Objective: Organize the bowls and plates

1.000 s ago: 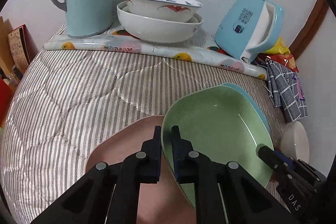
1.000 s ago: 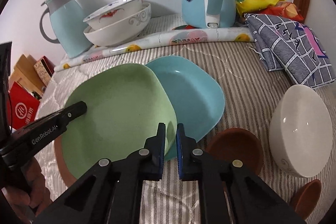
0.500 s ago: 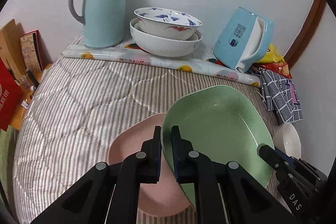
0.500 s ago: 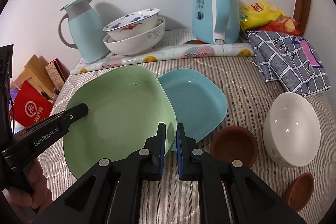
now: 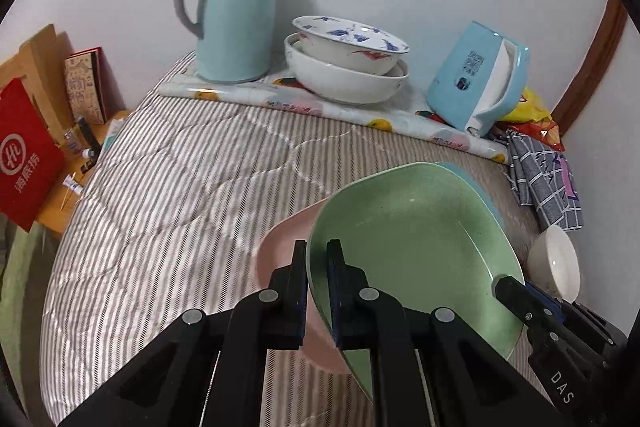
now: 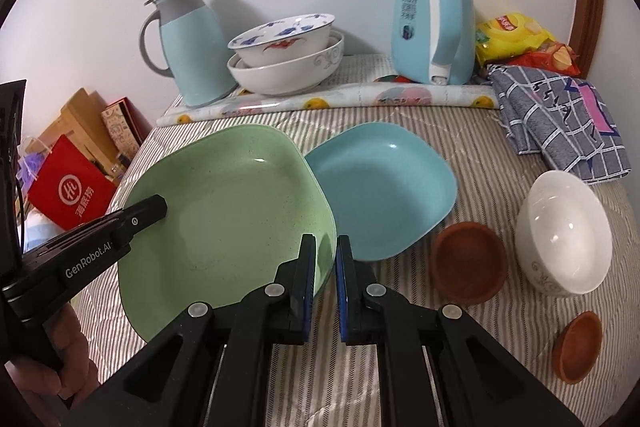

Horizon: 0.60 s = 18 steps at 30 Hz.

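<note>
Both grippers, L (image 5: 317,267) & R (image 6: 325,267), pinch green plate (image 6: 224,211) rim. Keep it level w/ even lift. Blue plate (image 6: 384,187) sits at 2 o'clock, so clear its rim.

Left gripper (image 5: 317,259) pointed steeply down, jaws clamped on the near-left rim of the green plate (image 5: 416,247). Right gripper (image 6: 325,259) at the same downward pitch, jaws pinched on the plate's opposite rim. Plate was tilted, carried between both. A hand (image 6: 60,363) was wrapped round the left gripper's handle at the lower left of the right wrist view.
</note>
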### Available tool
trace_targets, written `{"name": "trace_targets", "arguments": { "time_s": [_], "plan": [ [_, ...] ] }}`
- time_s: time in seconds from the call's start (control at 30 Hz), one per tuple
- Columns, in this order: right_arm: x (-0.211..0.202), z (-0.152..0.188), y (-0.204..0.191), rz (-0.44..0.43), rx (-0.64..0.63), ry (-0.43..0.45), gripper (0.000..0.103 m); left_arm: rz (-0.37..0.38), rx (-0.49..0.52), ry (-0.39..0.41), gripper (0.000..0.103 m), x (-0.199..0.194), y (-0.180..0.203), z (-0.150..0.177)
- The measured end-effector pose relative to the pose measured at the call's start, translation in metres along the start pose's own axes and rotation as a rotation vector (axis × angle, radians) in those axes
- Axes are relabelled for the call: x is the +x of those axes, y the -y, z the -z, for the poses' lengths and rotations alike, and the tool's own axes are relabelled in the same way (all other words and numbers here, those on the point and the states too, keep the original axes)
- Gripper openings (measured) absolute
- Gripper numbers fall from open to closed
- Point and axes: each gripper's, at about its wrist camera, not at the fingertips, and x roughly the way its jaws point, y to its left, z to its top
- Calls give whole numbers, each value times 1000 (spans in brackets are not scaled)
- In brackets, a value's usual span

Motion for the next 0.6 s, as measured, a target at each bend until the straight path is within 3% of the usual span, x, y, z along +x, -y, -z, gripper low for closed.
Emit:
{"name": "trace_targets", "arguments": {
  "time_s": [0.6],
  "plan": [
    [39, 18, -31, -8, -64, -103, 10, -45, -57, -71, 10, 24, -40, 20]
  ]
}}
